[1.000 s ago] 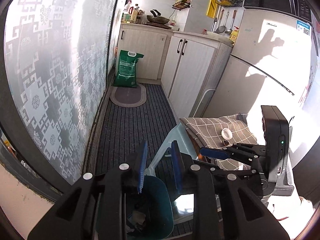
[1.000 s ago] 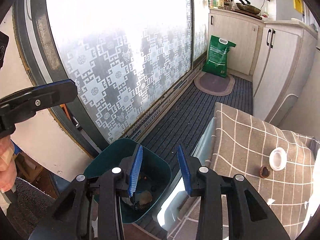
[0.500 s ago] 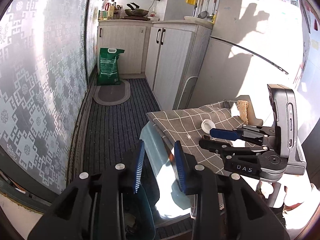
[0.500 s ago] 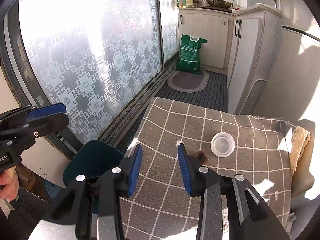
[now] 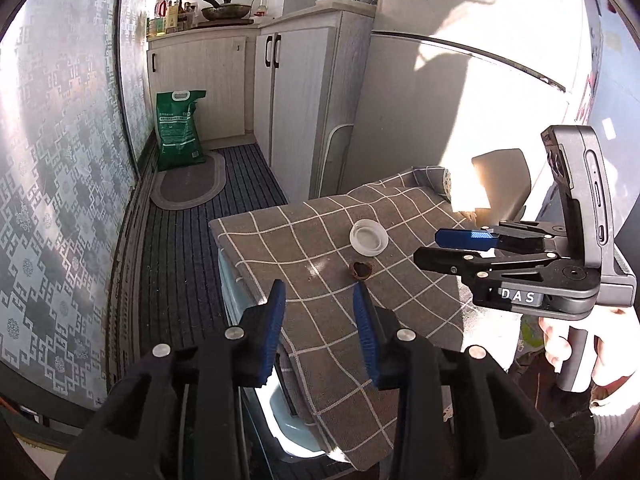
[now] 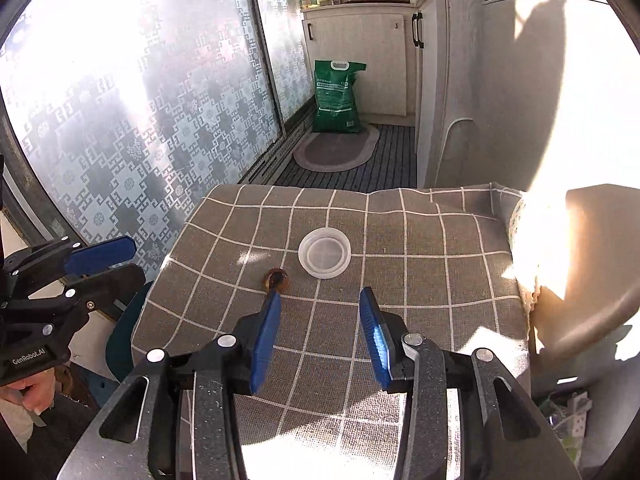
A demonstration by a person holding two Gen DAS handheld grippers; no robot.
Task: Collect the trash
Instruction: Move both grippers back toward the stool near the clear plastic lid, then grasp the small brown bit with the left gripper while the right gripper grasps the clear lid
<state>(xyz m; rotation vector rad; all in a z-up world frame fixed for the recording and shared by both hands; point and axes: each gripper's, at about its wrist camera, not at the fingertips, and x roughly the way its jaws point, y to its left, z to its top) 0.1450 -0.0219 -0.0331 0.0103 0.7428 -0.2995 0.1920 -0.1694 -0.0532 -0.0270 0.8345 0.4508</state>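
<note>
A white plastic lid (image 5: 368, 237) (image 6: 324, 253) and a small brown nutshell (image 5: 361, 270) (image 6: 276, 279) lie on a grey checked cloth (image 5: 320, 240) (image 6: 400, 248) draped over a table. My left gripper (image 5: 320, 292) is open and empty, just short of the nutshell. My right gripper (image 6: 318, 300) is open and empty, hovering over the cloth just in front of the lid and the nutshell; it also shows at the right of the left wrist view (image 5: 440, 246). The dark teal trash bin (image 6: 124, 320) shows only as a sliver at the cloth's left edge.
A patterned frosted glass door (image 6: 140, 100) runs along the left. A green sack (image 5: 178, 128) and an oval mat (image 5: 188, 184) lie on the dark ribbed floor. White cabinets (image 5: 304, 100) and a fridge (image 5: 460, 120) stand to the right.
Both grippers have swung away from the teal bin and up over the clothed table. The lid and nutshell are now close in front of both. Both stay open.
</note>
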